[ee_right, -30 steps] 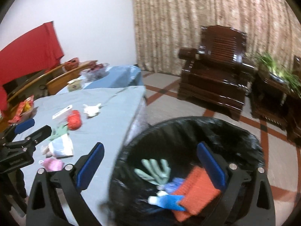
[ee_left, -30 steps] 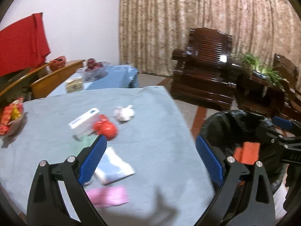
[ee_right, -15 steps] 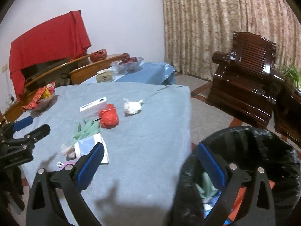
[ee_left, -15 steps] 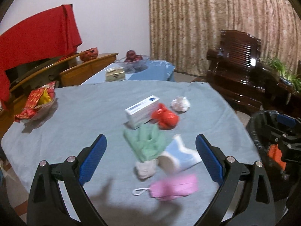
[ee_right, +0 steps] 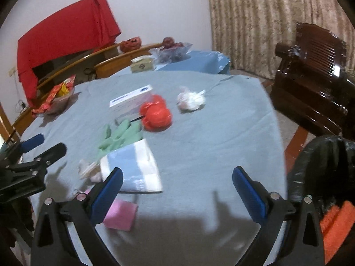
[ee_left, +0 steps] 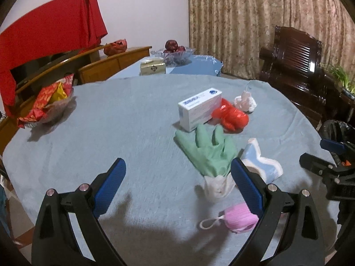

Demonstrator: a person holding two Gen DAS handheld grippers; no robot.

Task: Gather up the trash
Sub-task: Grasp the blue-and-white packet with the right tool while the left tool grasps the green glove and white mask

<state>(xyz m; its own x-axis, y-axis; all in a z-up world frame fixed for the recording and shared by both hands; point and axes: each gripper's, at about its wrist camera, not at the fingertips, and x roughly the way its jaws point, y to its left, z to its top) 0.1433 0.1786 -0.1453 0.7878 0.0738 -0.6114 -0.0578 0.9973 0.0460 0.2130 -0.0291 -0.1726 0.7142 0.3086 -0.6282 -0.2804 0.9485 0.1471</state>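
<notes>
Both my grippers, left gripper [ee_left: 177, 186] and right gripper [ee_right: 177, 188], hang empty with jaws wide apart over the table [ee_left: 133, 133], and the pink mask [ee_left: 238, 220] lies lower right of frame beside my left one's right finger, long axis across.

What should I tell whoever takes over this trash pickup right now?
Left gripper: open, empty, over the table.
Right gripper: open, empty, over the table's near edge beside the bin.
On the table: green glove, blue-white packet, pink mask, red bag, white wad, white box.
Done: an orange item is in the bin.
Left: everything on the table, nearest pieces first.
</notes>
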